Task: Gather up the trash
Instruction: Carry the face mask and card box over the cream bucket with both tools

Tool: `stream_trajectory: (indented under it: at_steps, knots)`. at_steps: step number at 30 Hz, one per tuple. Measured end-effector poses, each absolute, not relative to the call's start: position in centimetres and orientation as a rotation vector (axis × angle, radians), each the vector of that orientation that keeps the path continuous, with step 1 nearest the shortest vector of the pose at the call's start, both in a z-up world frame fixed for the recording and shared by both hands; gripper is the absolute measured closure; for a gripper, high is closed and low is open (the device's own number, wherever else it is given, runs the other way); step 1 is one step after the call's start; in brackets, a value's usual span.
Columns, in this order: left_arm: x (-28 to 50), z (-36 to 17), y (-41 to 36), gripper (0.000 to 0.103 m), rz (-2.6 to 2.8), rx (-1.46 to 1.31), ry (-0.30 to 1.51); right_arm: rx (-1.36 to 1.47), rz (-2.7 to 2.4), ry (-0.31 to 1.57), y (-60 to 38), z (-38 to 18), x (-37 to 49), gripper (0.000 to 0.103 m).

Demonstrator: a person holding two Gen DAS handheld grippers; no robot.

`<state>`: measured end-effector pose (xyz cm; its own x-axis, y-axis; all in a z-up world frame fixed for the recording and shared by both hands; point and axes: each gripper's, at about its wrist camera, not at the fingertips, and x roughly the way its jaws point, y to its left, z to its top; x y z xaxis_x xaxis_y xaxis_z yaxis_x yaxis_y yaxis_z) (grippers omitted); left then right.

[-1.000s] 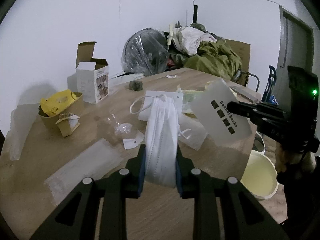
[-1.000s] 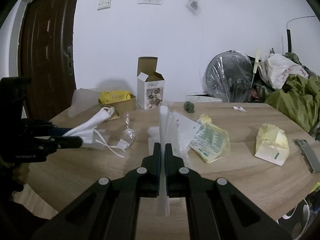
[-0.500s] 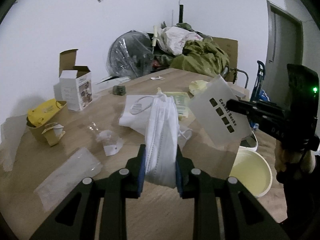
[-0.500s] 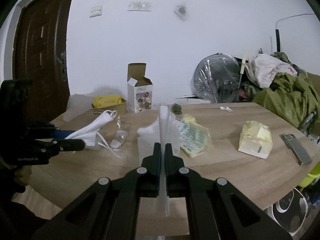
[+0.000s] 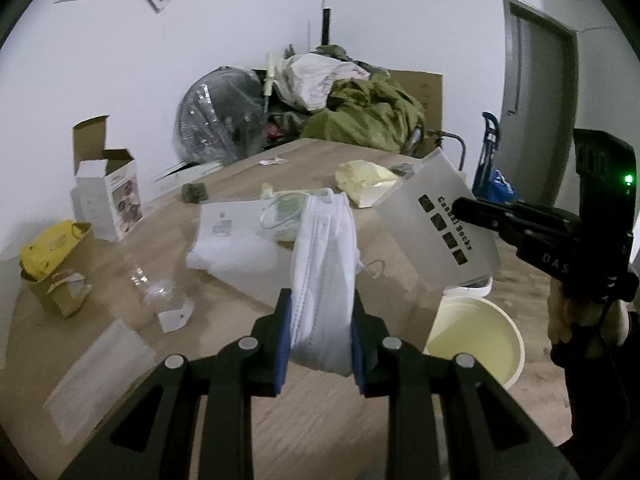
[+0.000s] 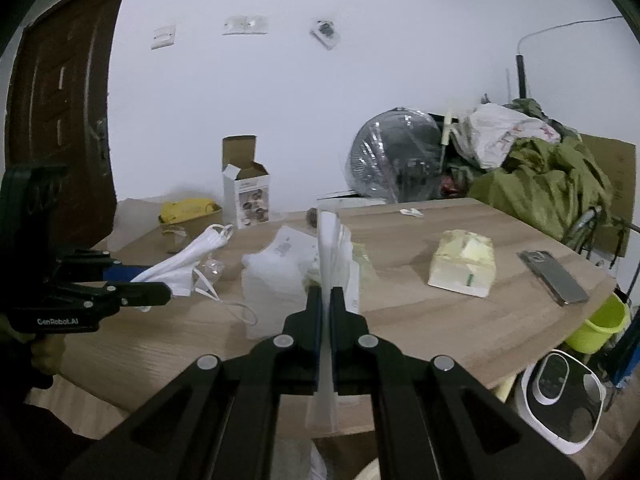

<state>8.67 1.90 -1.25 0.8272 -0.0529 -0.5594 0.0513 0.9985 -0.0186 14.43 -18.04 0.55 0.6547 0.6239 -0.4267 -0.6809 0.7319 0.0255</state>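
Left gripper (image 5: 320, 320) clamped on a wad of white face masks (image 5: 324, 264), pinched between the blue pads, masks sticking up and hanging slightly below the jaws, held above the near edge of the wooden table (image 5: 120, 280). Right gripper (image 6: 325, 312) clenched on a flat frosted packet (image 6: 326, 248), seen edge-on in its own camera; from the left camera the same packet (image 5: 432, 232) shows black print reading "Casual Socks" and hangs in the air past the table's right edge, over a cream bucket (image 5: 480, 344) on the floor. A hand (image 5: 576, 316) grips the right gripper's handle.

Still on the table, near side: a clear flat plastic sleeve (image 5: 100, 368), a crumpled clear wrapper with a white tag (image 5: 160, 300). Middle: a white plastic bag with a label (image 5: 236, 236), a green-printed wrapper (image 6: 360, 264) just behind it, a loose ear loop (image 6: 232, 304) trailing on the wood. Right of middle: a pale yellow pack (image 6: 462, 268), a phone (image 6: 554, 276) near the right edge. Far left: a small cardboard tray with something yellow in it (image 5: 48, 248), an open white carton (image 5: 108, 196) beside it, a small dark lump (image 5: 195, 192) farther back.

Behind the table: a fan wrapped in plastic (image 6: 396, 160), a white bag (image 6: 500, 136) and olive cloth (image 6: 552, 184) piled up. Green bucket (image 6: 600, 320) on the floor at right.
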Motion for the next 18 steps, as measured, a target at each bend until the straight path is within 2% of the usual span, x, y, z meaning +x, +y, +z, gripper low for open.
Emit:
stream_trajectory:
  at_steps: [18]
  knots:
    - [10.4,-1.7,-3.0,0.079,-0.213,0.046,0.602,-0.113,0.575,0.438,-24.4,0.4,12.9,0.100]
